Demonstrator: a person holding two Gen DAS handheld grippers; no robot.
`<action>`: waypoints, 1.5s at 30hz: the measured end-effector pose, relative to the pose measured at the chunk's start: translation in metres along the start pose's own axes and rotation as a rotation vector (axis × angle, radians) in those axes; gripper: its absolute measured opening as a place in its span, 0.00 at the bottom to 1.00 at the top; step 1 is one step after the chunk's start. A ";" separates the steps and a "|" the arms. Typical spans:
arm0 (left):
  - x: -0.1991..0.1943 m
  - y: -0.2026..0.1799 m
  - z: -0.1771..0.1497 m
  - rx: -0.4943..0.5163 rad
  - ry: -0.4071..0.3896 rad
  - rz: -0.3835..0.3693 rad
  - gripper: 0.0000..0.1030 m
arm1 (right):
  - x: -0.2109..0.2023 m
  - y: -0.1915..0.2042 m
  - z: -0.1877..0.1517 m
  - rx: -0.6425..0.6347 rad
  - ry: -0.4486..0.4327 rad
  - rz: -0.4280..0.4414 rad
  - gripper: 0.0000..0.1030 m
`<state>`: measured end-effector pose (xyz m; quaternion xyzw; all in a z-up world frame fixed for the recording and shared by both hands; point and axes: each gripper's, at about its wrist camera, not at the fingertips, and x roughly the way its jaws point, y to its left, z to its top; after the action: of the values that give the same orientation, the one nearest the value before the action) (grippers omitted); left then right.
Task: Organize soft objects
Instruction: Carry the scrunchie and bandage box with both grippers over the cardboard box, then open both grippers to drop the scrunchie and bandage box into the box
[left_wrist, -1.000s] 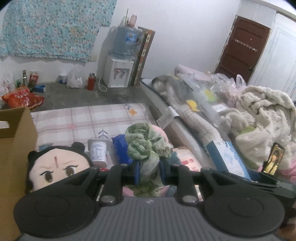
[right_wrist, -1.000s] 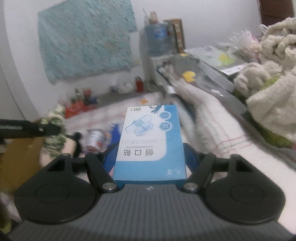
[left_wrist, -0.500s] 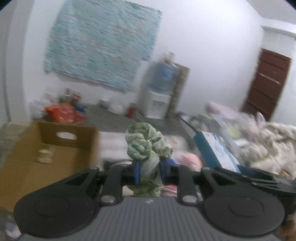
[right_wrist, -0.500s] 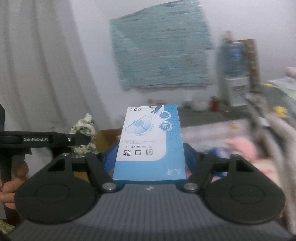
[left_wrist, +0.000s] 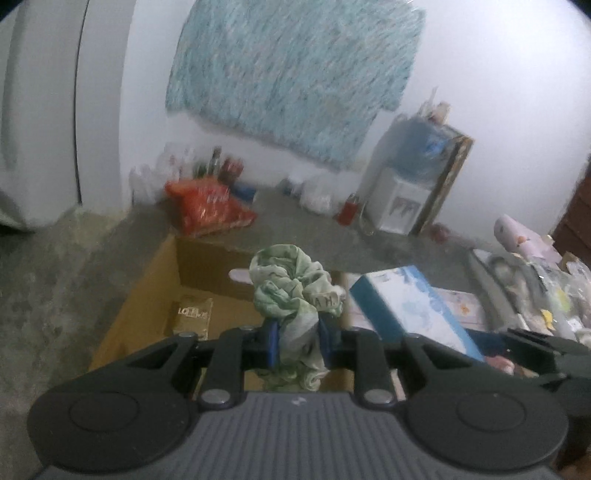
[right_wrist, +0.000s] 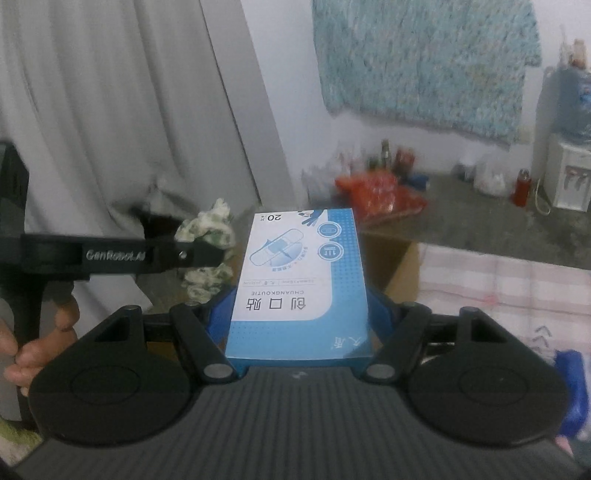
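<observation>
The left tool (left_wrist: 297, 341) is gripping a bunched green-and-white floral cloth (left_wrist: 291, 291), its blue pads (left_wrist: 272, 341) squeezed almost together on the fabric. The cloth is bulging out crumpled above the pads and trailing below them, and it is hanging over the open cardboard box (left_wrist: 147, 291), where a small brown packet (left_wrist: 192, 315) is lying on the bottom. In the right wrist view the same left tool (right_wrist: 207, 254) is reaching in from the left edge, with a person's hand (right_wrist: 35, 341) wrapping its handle and the cloth (right_wrist: 208, 229) sticking out at its tip.

Further right, the right tool (right_wrist: 299, 314) is standing wide, its pads pressing on both long sides of a blue-and-white plaster box (right_wrist: 301, 280). The plaster box is lying flat between the fingers, printed face up, its lettering upside down to the camera. It is being held above the far corner of the cardboard box (right_wrist: 402, 266), beside the checked bedding (right_wrist: 509, 288). In the left wrist view the plaster box (left_wrist: 410, 306) is showing just right of the cloth.
</observation>
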<state>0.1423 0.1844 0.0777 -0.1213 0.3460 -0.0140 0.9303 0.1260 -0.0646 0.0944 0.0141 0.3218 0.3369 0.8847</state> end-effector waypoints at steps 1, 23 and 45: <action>0.017 0.010 0.008 0.000 0.023 -0.008 0.23 | 0.018 0.006 0.006 -0.008 0.025 -0.017 0.70; 0.246 0.127 0.020 -0.267 0.396 -0.005 0.29 | 0.289 0.004 0.037 -0.170 0.393 -0.297 0.70; 0.260 0.120 0.021 -0.272 0.394 0.025 0.75 | 0.286 -0.019 0.035 -0.155 0.373 -0.298 0.73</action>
<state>0.3465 0.2765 -0.1013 -0.2362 0.5210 0.0206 0.8200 0.3191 0.1009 -0.0430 -0.1638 0.4512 0.2232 0.8484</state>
